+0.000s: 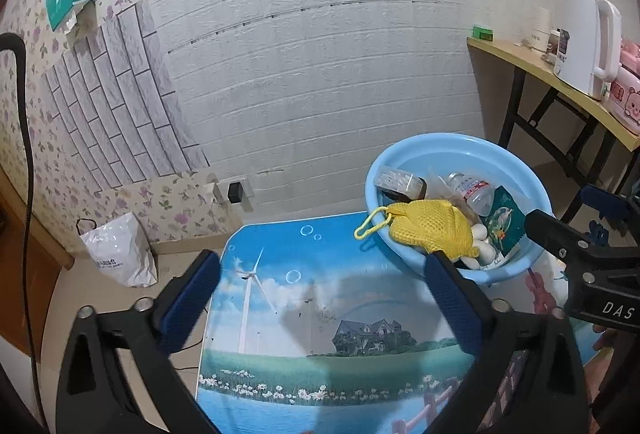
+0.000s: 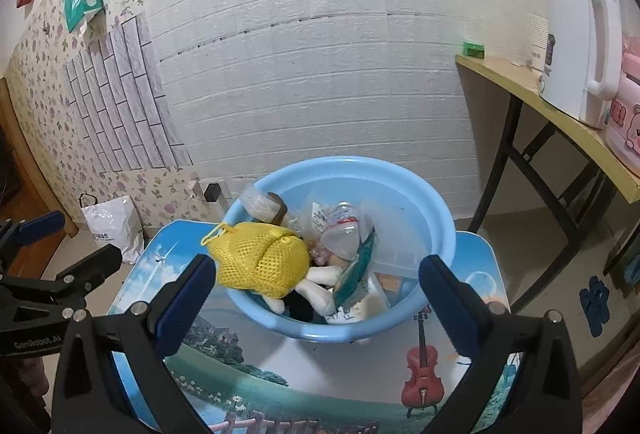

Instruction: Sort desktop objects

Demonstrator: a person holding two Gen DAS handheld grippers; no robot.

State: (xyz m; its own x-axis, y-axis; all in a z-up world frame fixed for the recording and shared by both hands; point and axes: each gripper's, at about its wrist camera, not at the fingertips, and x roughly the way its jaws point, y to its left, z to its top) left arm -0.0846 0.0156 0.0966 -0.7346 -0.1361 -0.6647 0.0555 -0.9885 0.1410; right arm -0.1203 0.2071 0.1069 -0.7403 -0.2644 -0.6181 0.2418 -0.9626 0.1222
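A light-blue basin stands at the far right part of the small counter, whose top is printed with a windmill and meadow scene. Inside it lie the gathered things: a yellow mesh pouch draped over the near-left rim, a clear plastic bottle, a white plush toy, a jar with a brown lid and a green packet. The left hand-held gripper hovers above the bare counter left of the basin, jaws spread wide and empty. The right hand-held gripper hangs over the basin's near rim, jaws likewise apart, holding nothing.
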